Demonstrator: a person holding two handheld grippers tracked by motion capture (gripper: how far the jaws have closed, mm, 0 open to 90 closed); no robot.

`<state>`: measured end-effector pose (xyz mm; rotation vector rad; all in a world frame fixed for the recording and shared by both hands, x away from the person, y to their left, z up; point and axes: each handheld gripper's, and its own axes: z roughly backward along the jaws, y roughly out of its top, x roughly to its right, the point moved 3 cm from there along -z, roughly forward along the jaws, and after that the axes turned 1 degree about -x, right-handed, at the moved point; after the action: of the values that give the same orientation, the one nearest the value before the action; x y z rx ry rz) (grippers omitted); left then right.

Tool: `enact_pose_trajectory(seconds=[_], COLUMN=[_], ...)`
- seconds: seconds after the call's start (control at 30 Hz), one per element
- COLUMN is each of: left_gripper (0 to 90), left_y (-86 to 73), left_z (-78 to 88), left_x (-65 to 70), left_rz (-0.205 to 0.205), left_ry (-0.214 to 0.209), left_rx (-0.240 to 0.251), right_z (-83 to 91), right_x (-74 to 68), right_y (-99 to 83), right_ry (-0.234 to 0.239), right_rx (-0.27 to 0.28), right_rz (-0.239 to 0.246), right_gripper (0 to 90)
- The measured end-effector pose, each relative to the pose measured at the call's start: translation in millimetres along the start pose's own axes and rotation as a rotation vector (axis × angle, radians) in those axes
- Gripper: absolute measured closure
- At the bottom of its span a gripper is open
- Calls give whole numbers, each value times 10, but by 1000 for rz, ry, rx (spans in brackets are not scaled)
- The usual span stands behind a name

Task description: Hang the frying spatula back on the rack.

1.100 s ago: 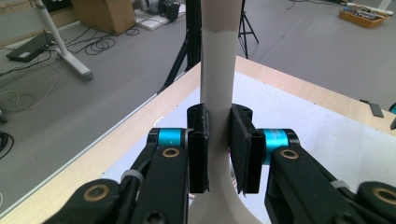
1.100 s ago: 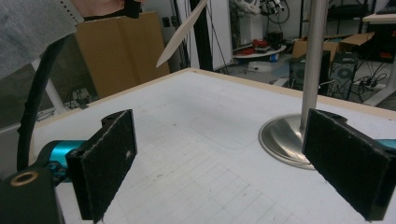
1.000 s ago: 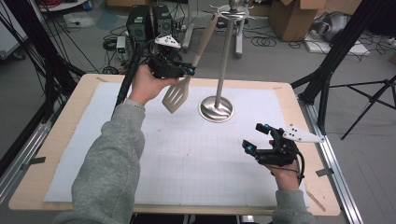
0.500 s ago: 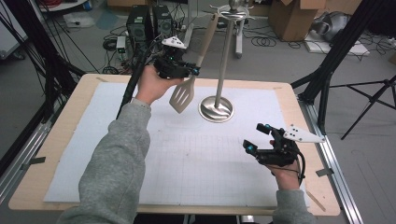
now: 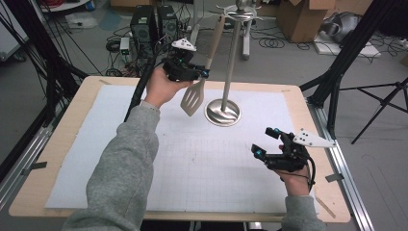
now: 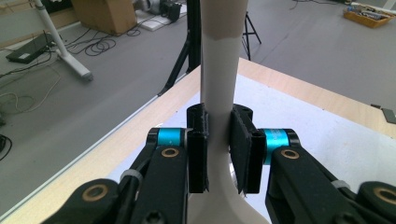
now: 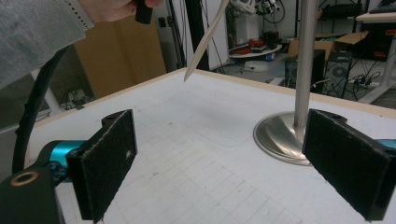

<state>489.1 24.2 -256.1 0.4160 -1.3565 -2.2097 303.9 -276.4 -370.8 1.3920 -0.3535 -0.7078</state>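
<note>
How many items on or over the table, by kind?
Beige slotted plastic spatula: 1
Silver metal utensil stand with round base: 1
Black hand-held gripper: 2, left and right
Total: 4

In the left gripper view we lose the spatula [image 6: 218, 93] at both the top and bottom edges — blade and handle end cut off — while in the right gripper view the stand [image 7: 299, 93] runs out past the top edge, its hooks unseen.
</note>
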Motion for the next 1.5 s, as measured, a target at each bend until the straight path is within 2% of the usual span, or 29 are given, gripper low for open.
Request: enact_pose_trajectory(seconds=[0.23,0.33,0.53,0.67,0.73,0.77,0.83,1.03,1.27,1.37,1.5], left_gripper=[765,736,488,391,274,254,247,183,169,169,169], left_y=[-7,-11,-9,-43,-72,-85,-108,-173,-296,-352,-430], left_z=[-26,-22,44,131,168,192,232,366,528,607,723], left_x=[-3,10,34,37,39,42,48,50,61,62,51], left_rz=[2,-14,-9,-20,-27,-42,-55,-37,-29,-35,-24], left_ry=[7,3,-27,-52,-46,-52,-52,-76,-89,-93,-87], left_rx=[-3,-3,22,48,42,26,22,74,123,123,140], right_z=[36,56,91,96,96,94,93,81,71,66,57], right_x=[5,2,-4,-5,-5,-5,-7,-11,-12,-16,-10], right_y=[-5,-7,-5,-6,-6,-6,-5,-9,-14,-16,-20], right_ry=[-5,-10,-13,-16,-20,-18,-18,-20,-22,-22,-24], right_rx=[4,7,11,10,9,11,10,4,-2,-7,-10], right_rz=[1,1,2,-3,2,3,2,6,8,3,4], right_gripper=[87,87,87,87,87,87,87,87,87,87,87])
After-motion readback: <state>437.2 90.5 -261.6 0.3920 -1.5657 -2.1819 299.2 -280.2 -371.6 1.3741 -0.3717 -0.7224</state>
